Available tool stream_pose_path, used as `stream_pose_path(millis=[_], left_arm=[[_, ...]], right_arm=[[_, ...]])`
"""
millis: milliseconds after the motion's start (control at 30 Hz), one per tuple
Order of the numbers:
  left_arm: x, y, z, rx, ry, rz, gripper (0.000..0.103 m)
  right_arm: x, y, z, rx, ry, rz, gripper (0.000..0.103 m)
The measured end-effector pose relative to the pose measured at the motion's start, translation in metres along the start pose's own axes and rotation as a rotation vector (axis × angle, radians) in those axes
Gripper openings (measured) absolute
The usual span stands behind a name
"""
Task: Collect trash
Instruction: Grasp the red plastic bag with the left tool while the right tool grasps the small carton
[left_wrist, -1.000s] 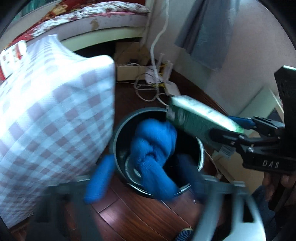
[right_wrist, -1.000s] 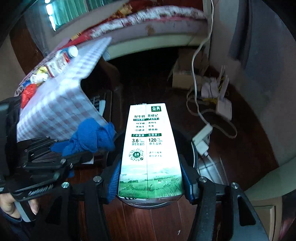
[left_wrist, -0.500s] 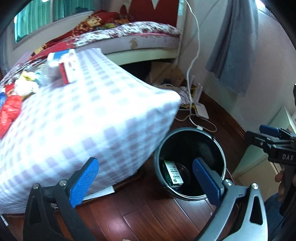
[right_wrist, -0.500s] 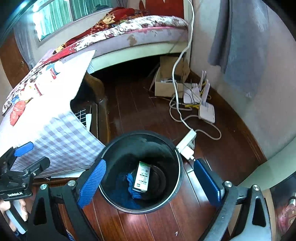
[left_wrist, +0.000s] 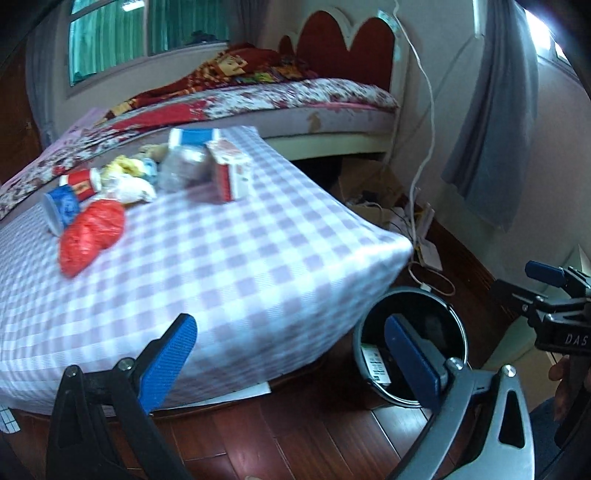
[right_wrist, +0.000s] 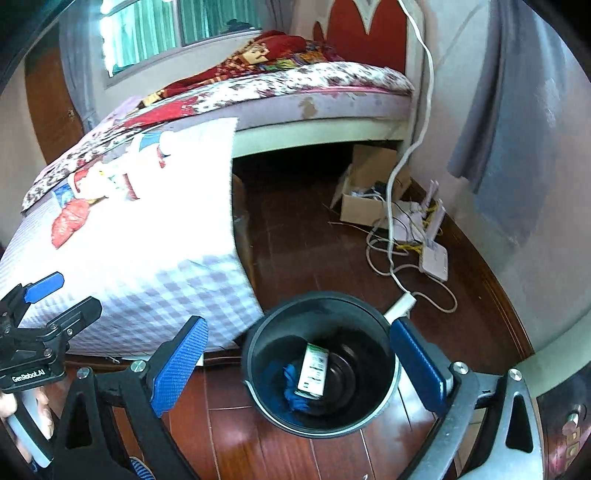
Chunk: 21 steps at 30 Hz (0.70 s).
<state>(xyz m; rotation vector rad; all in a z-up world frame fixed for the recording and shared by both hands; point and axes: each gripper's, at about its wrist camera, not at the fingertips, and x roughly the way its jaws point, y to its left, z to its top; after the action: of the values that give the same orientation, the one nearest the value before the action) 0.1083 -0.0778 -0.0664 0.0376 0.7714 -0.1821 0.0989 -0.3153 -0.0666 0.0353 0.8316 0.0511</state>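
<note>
A black round bin (right_wrist: 373, 325) stands on the wood floor and holds a milk carton (right_wrist: 313, 373) and a blue cloth (right_wrist: 293, 387). The bin also shows in the left wrist view (left_wrist: 453, 314). My right gripper (right_wrist: 301, 365) is open and empty above the bin. My left gripper (left_wrist: 291, 354) is open and empty, over the corner of the checked table (left_wrist: 229, 266). On the table lie a red bag (left_wrist: 90, 236), a red-white carton (left_wrist: 231, 170), a blue cup (left_wrist: 61, 208) and other trash.
A bed (right_wrist: 295, 88) stands behind the table. A cardboard box (right_wrist: 369, 192), cables and white adapters (right_wrist: 434, 258) lie on the floor by the right wall. A grey curtain (right_wrist: 509, 110) hangs there.
Both grippers opened and dropped the blue cloth and the milk carton into the bin. Both have risen and drawn back; the left now faces the table top.
</note>
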Motion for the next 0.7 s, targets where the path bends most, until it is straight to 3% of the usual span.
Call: stream_pose_path(millis=[367,700], left_arm=[[-0.021,0.066,0.0,-0.079,-0.042,0.091,0.102],[-0.015,0.142,0.008,-0.153,-0.064,0.187,0.102]], right_arm=[[0.006,0.064,0.023,-0.081,-0.029,0.068,0.102],[0.027,0.132,0.056,-0.161,-0.073,0.13,0.102]])
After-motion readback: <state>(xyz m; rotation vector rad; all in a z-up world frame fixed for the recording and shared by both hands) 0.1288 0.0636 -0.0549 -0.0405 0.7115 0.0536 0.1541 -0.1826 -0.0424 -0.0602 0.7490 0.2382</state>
